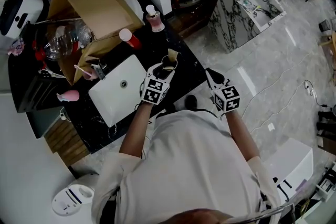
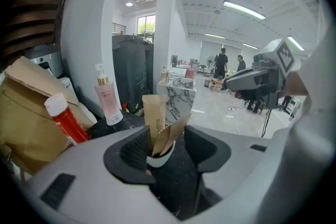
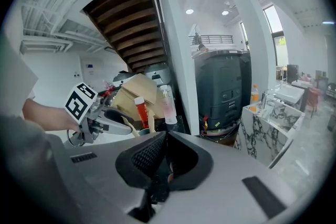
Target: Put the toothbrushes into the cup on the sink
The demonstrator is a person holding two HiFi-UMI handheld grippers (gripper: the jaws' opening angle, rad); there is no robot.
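Toothbrushes (image 2: 157,122) in paper sleeves lean in white cup (image 2: 160,159) on black worktop (image 1: 185,75), w/ sink (image 1: 113,98) just left of cup. L tool (image 1: 165,72) is spread wide, jaws flanking cup, gripping nothing. Risk, as judged: sleeves stand tall and tilt over the rim, so a crooked pull-back could snag one or knock cup over. One jaw looks v. close to cup's side. Pose: L forearm reaches out to cup, tool angled down, marker cube on top. R tool (image 1: 213,78) is closed tight and empty, held right of cup past worktop edge, also tilted down.
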